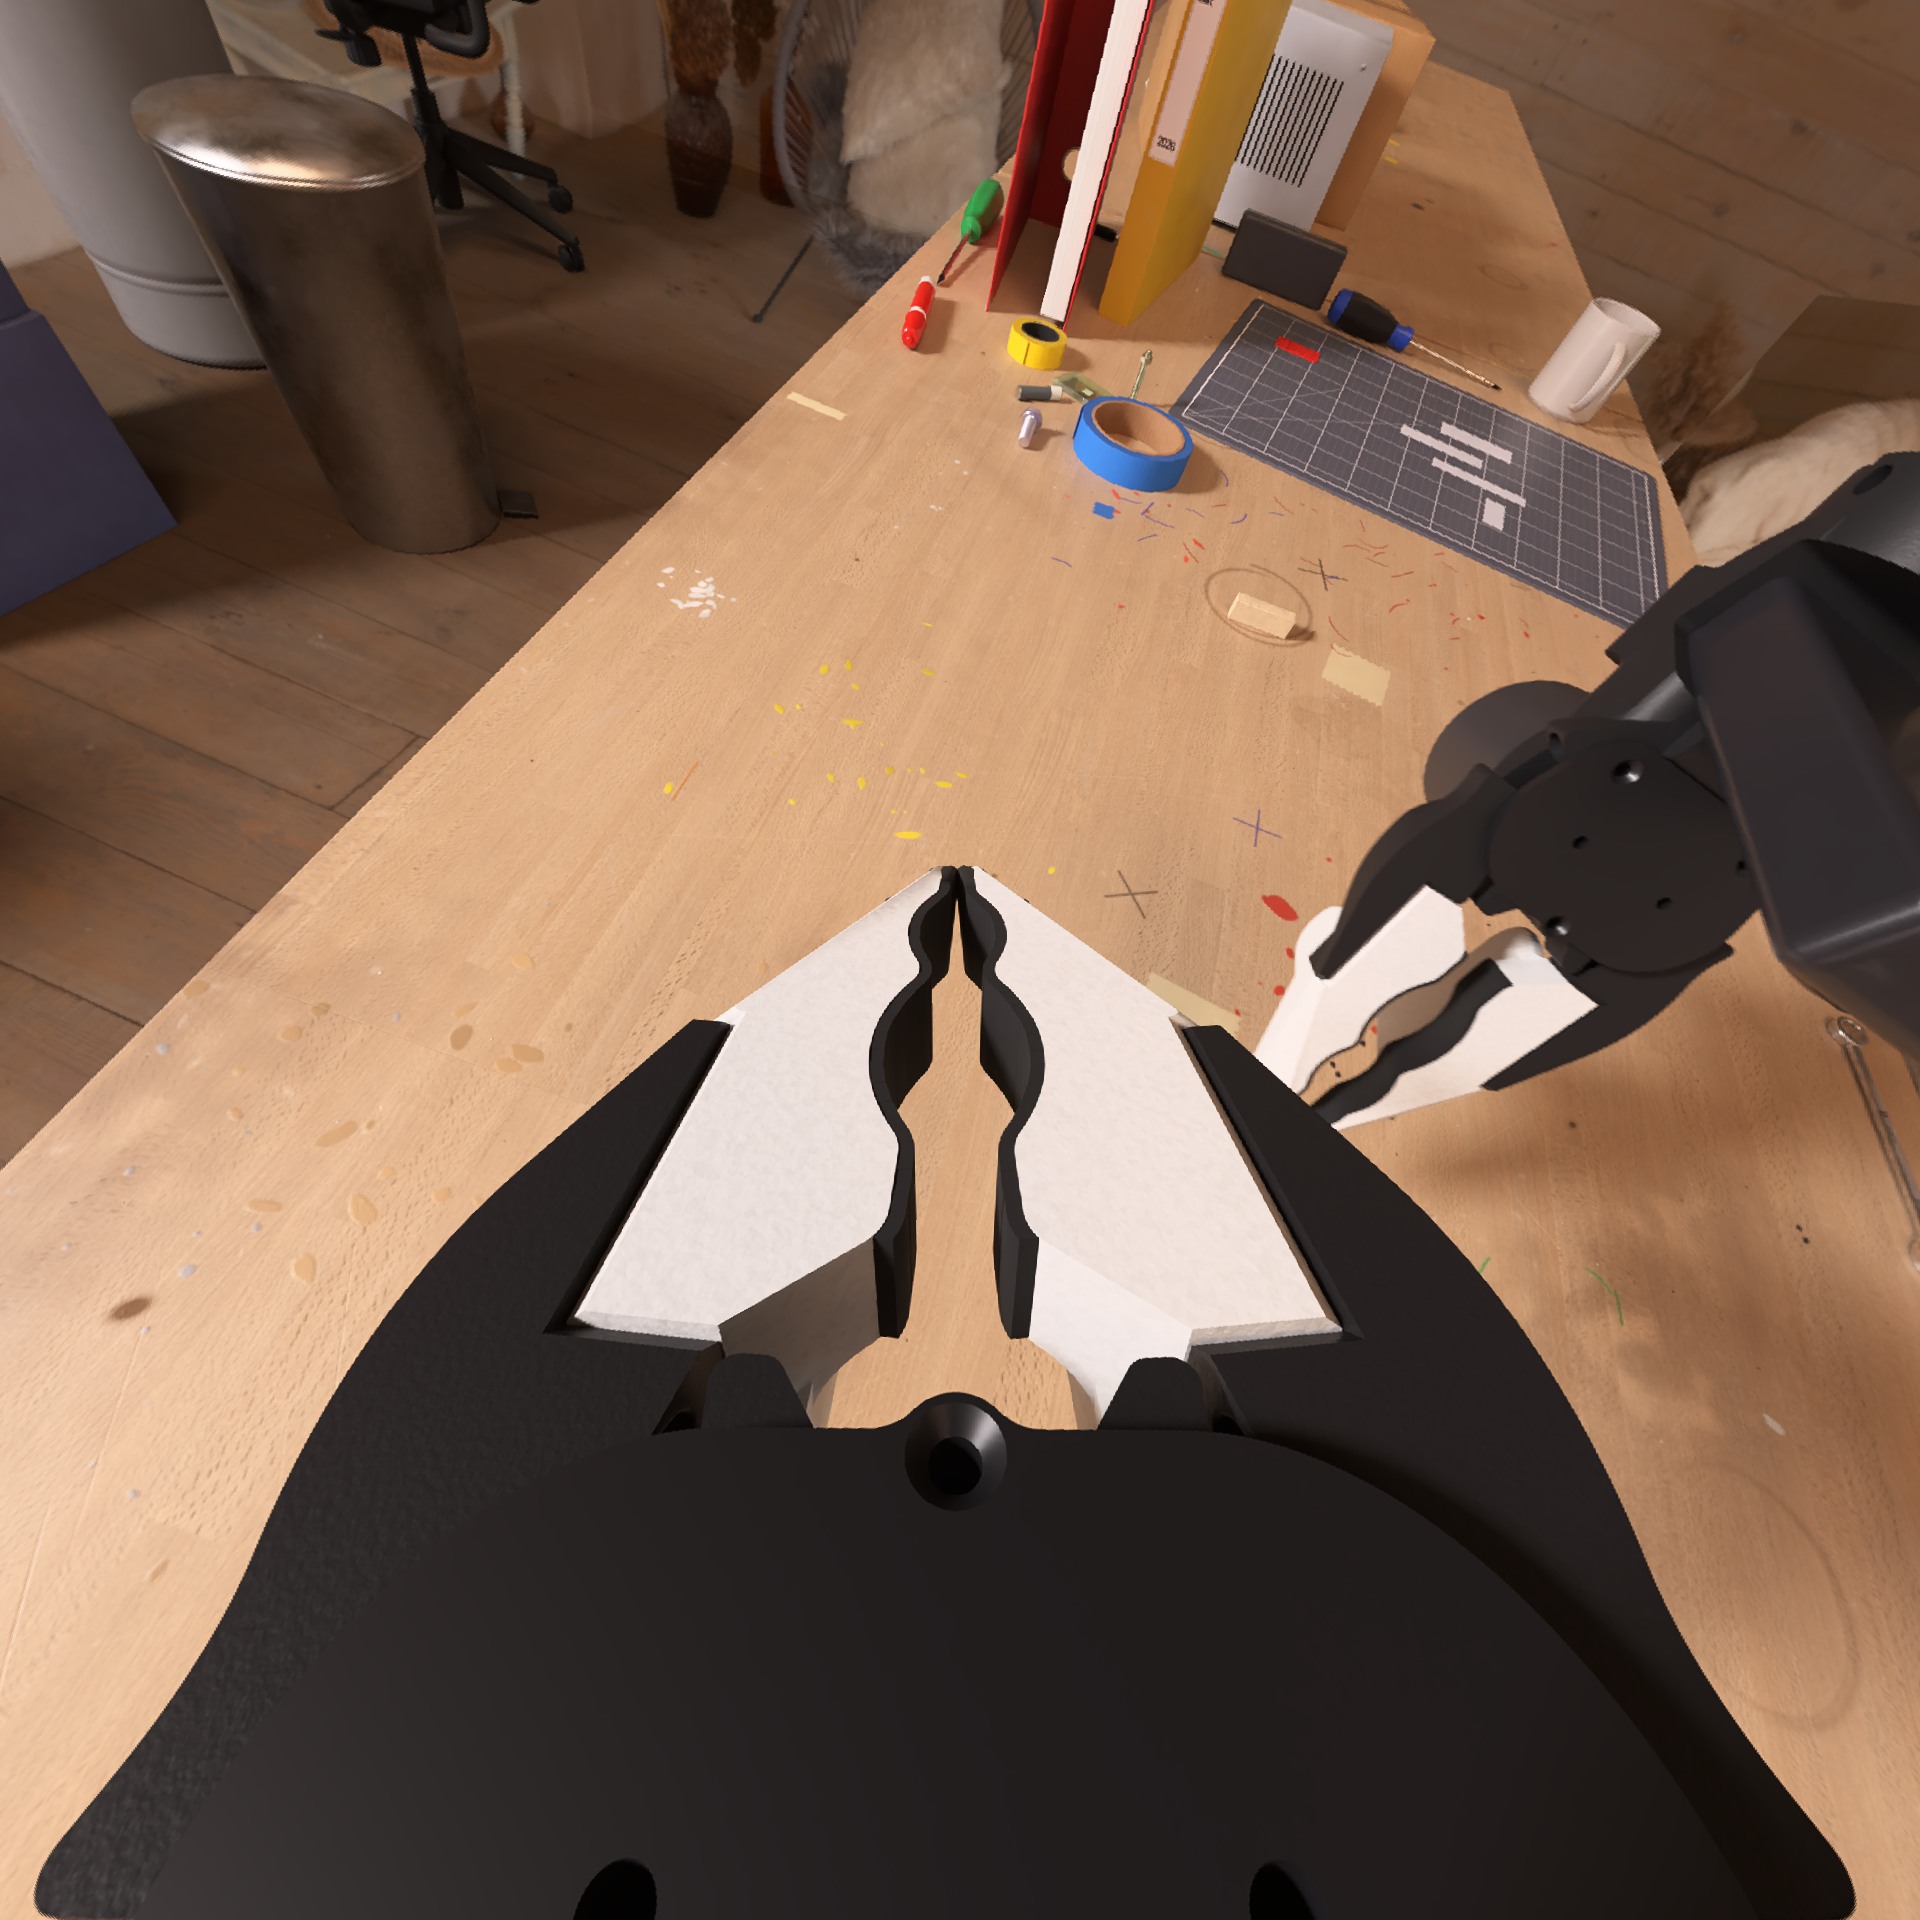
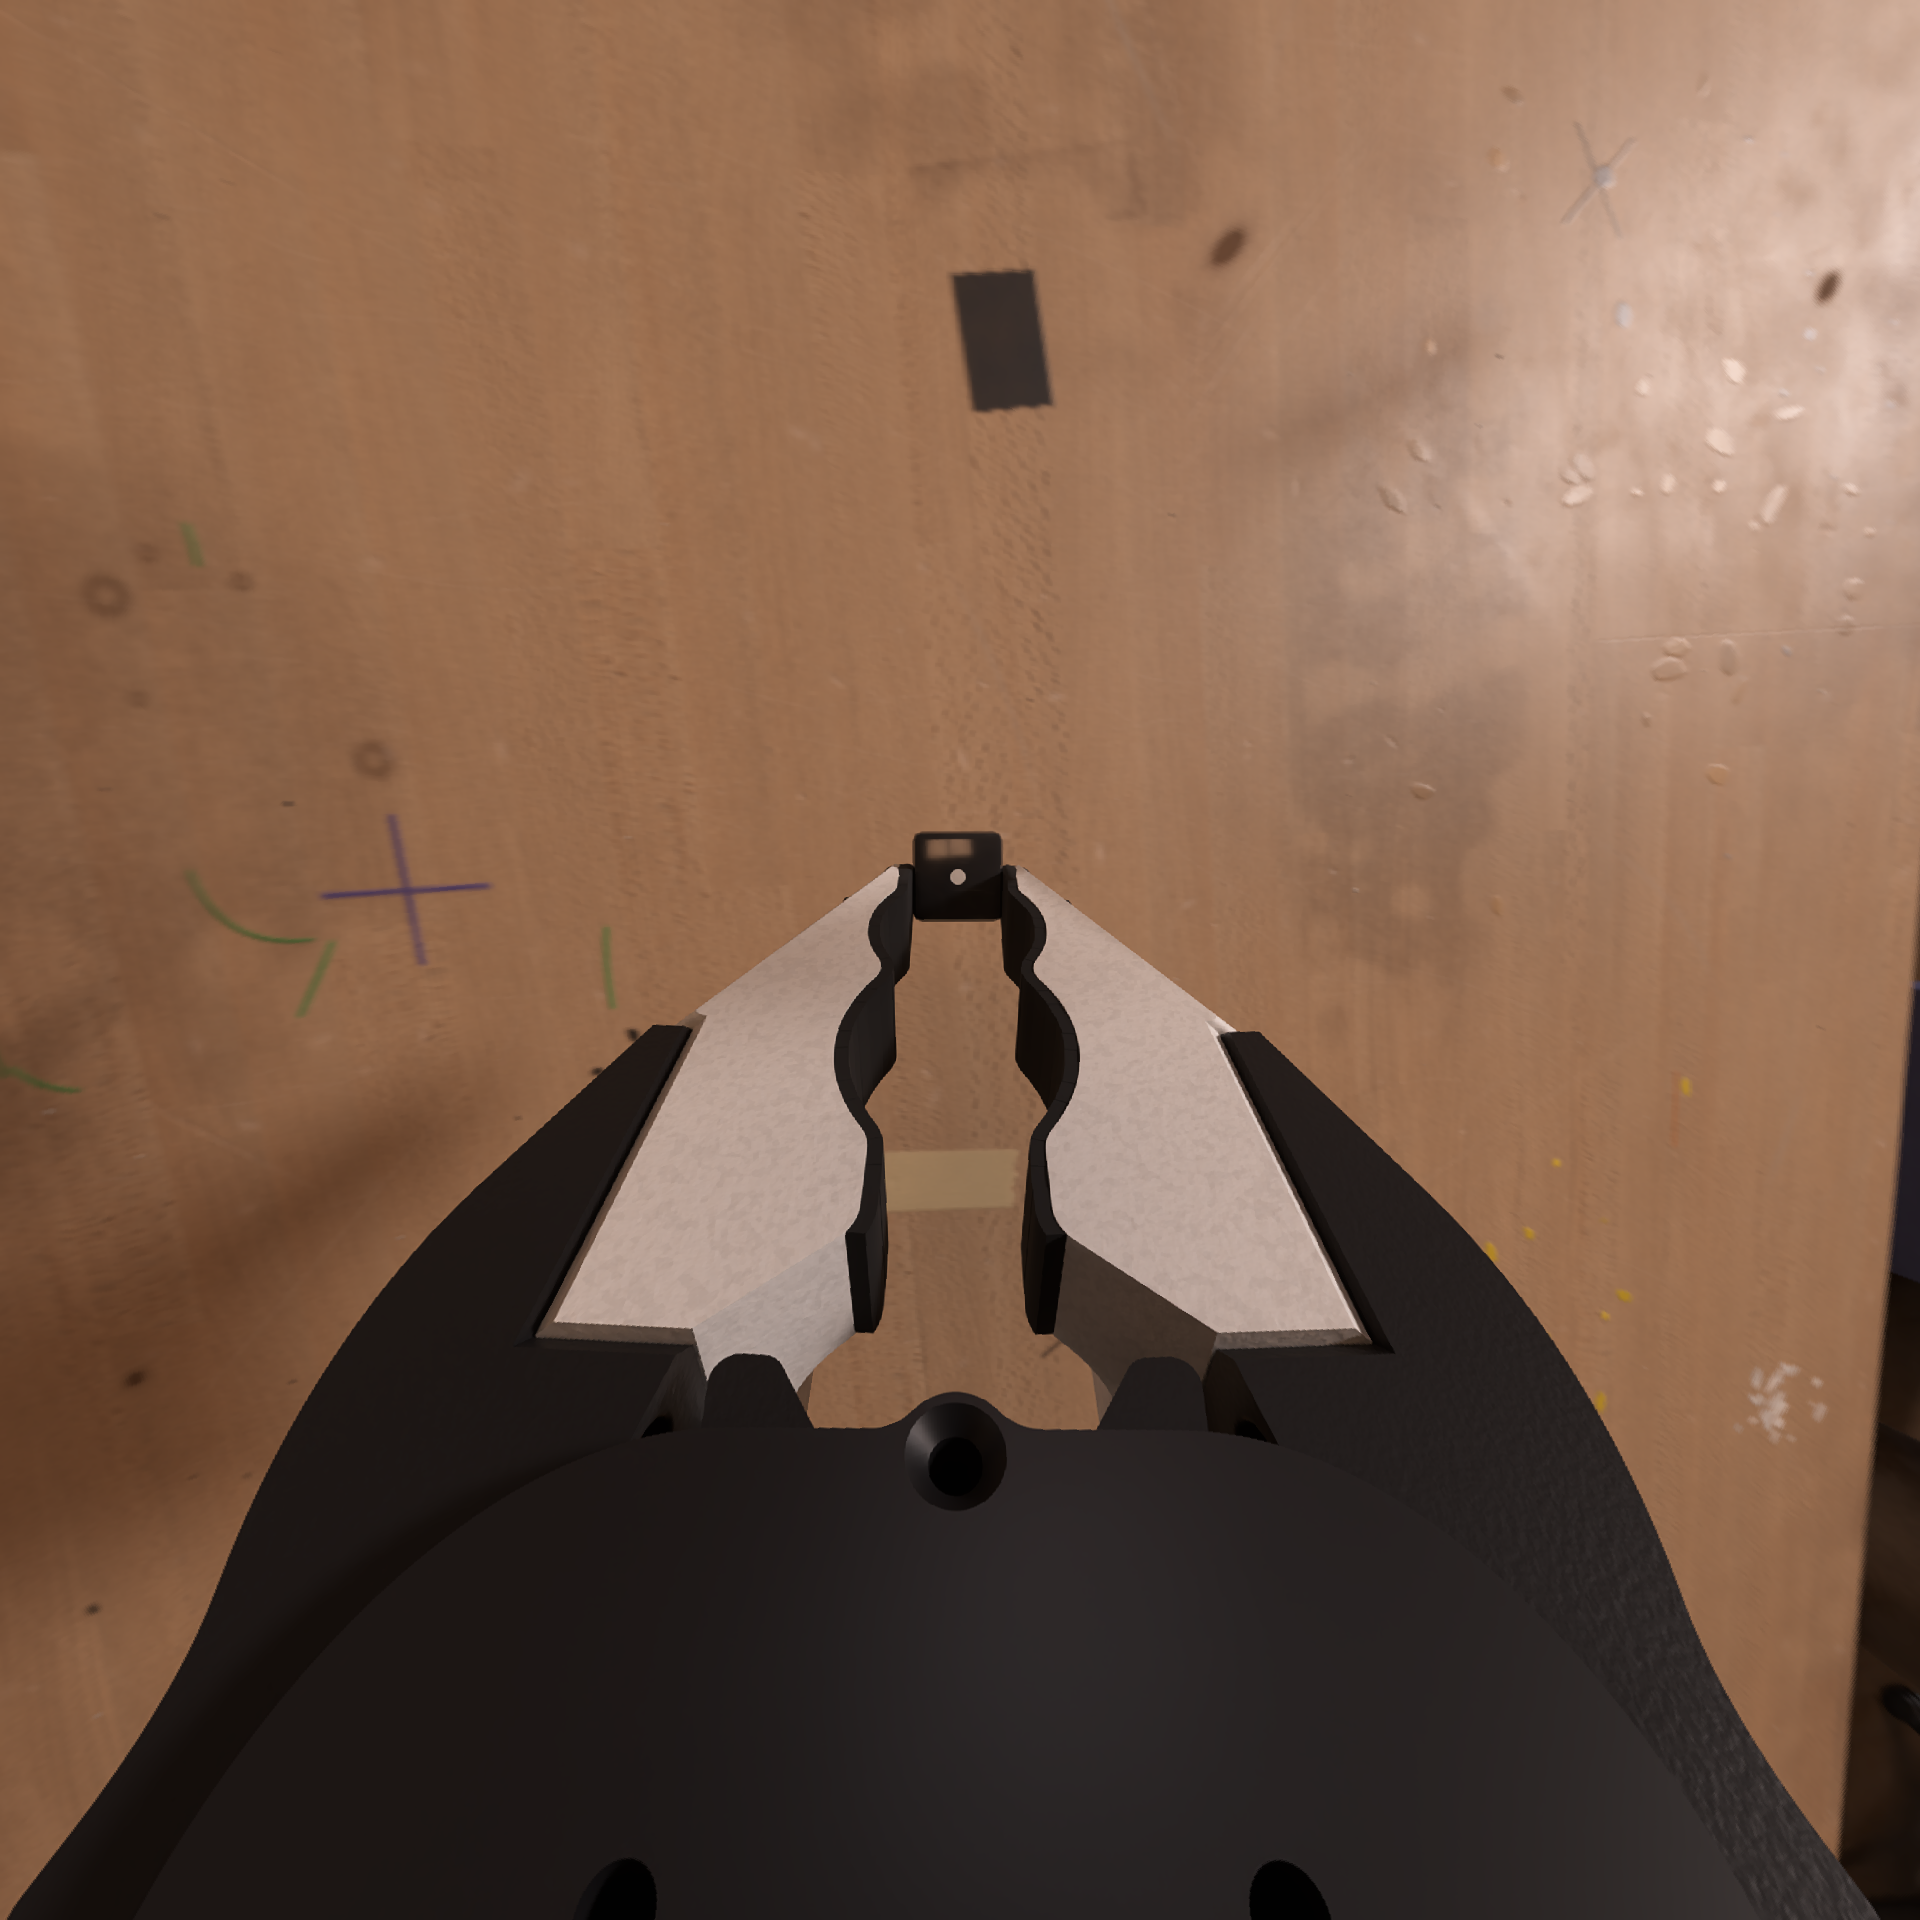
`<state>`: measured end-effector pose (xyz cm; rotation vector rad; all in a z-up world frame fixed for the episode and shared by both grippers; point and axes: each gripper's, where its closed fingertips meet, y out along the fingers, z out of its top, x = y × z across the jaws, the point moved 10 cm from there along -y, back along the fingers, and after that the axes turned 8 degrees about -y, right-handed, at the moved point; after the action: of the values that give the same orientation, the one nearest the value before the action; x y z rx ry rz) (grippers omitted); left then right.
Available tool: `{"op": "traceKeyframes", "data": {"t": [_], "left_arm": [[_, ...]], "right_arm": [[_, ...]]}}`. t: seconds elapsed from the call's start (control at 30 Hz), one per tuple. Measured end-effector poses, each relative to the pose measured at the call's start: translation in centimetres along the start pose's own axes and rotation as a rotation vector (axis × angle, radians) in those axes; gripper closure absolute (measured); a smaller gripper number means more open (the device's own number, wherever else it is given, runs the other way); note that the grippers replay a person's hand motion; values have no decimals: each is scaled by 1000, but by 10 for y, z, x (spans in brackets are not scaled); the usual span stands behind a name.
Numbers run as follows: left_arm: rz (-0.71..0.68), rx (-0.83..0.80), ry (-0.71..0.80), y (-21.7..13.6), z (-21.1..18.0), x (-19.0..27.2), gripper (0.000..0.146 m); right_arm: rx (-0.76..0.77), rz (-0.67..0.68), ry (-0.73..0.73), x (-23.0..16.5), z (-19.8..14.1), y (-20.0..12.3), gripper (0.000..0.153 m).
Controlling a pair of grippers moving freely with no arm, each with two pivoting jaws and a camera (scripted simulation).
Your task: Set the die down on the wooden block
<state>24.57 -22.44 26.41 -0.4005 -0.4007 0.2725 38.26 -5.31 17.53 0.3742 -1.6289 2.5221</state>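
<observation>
My right gripper (image 2: 957,883) is shut on a small black die (image 2: 957,878) with a white pip, held at the fingertips above the wooden tabletop. In the left wrist view the right gripper (image 1: 1311,1089) points down at the table on the right; the die is mostly hidden there. The small pale wooden block (image 1: 1260,613) lies farther back on the table, inside a drawn ring, well apart from the right gripper. My left gripper (image 1: 956,878) is shut and empty, low over the table to the left of the right gripper.
A blue tape roll (image 1: 1132,442), a yellow tape roll (image 1: 1036,343), a grey cutting mat (image 1: 1434,457), a white mug (image 1: 1590,358), binders (image 1: 1164,156) and screwdrivers stand at the back. A black tape patch (image 2: 1003,341) lies ahead of the die. The table's left edge drops to the floor by a metal bin (image 1: 322,312).
</observation>
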Motion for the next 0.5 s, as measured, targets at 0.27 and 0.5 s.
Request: {"op": "traceKeyframes", "data": {"t": [0.27, 0.5], "left_arm": [[-3, 1, -3, 0, 0, 0, 146], [-6, 2, -2, 0, 0, -1, 146]], "right_arm": [[19, 81, -34, -35, 13, -6, 136], [-1, 81, -26, -41, 9, -12, 136]]}}
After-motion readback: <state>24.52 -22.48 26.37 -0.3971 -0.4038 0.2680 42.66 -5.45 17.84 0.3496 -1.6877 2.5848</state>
